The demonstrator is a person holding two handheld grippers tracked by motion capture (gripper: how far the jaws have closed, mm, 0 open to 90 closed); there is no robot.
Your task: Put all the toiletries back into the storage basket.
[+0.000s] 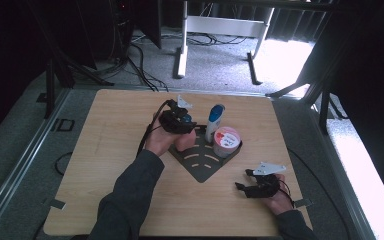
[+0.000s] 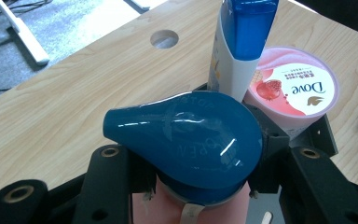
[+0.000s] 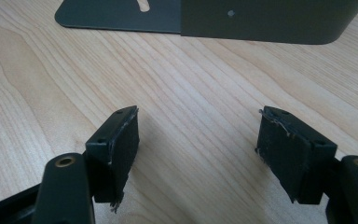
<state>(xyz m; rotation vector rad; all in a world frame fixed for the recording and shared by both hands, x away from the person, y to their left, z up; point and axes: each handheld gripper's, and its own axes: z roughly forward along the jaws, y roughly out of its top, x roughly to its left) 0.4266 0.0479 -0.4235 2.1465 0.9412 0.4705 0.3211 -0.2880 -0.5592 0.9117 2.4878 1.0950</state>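
Evidently your left tongs (image 2: 191, 186) clamp the pink bottle (image 2: 191, 212) by its blue cap (image 2: 186, 144), bound for the rack (image 1: 205, 167); right tongs (image 3: 198, 154) rest wide, empty, on the counter (image 3: 191, 84).

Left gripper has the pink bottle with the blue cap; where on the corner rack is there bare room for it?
The rack's near slotted wedge is bare, bordered by the Dove tub and the pink bottle. It is crowded at the back, where the white tube stands against the tub. Bare table lies left of the rack.
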